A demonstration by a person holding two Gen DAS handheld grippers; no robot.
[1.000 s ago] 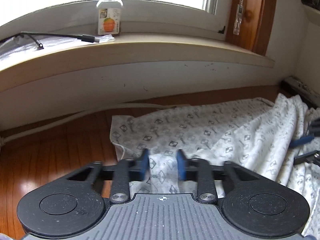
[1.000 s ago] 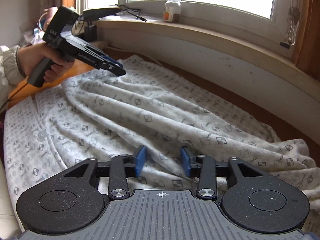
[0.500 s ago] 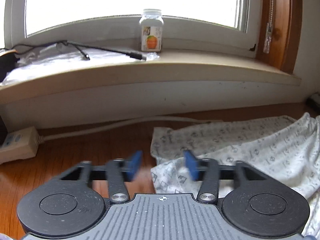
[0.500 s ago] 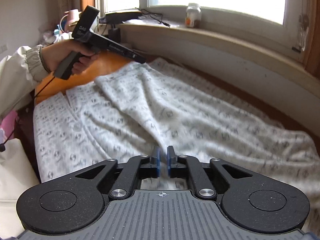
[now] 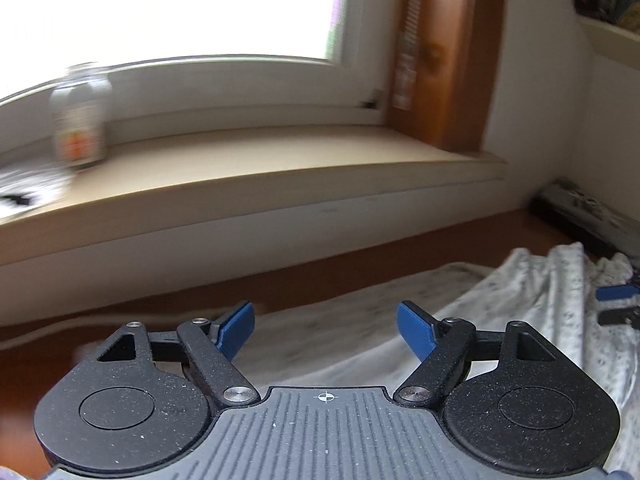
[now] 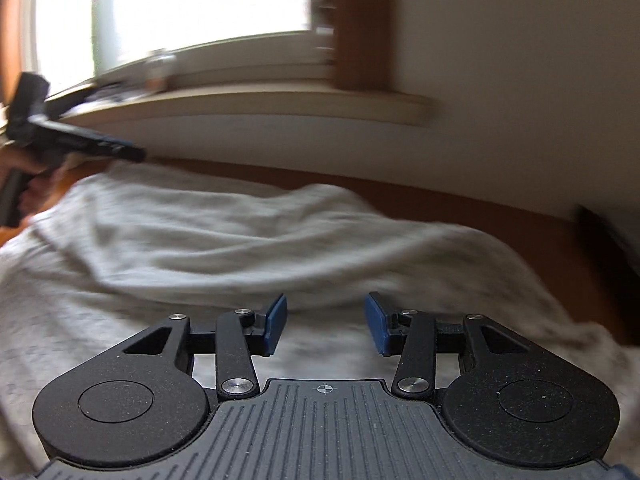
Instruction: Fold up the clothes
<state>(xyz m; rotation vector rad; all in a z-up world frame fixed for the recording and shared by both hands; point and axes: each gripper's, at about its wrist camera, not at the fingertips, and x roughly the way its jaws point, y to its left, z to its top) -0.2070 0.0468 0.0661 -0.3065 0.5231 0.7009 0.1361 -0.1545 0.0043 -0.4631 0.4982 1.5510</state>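
Note:
A white garment with a small grey print (image 6: 224,240) lies spread and rumpled on the wooden table (image 6: 500,208); both views are motion-blurred. My right gripper (image 6: 325,322) is open just above the cloth, nothing between its blue pads. My left gripper (image 5: 326,330) is wide open over the garment's (image 5: 500,312) near edge and holds nothing. In the right wrist view the left gripper (image 6: 120,152) shows at the far left, held by a hand (image 6: 32,188) over the garment's far corner. The right gripper's blue tips (image 5: 616,292) peek in at the left wrist view's right edge.
A white wall and a window sill (image 5: 260,168) run along the back of the table. A small jar with an orange label (image 5: 80,120) stands on the sill. A dark object (image 5: 584,212) lies at the table's far right by the wall.
The right gripper, shut half a second ago, has opened. The left gripper has opened wider. Both cameras have swung to the right, blurring the views.

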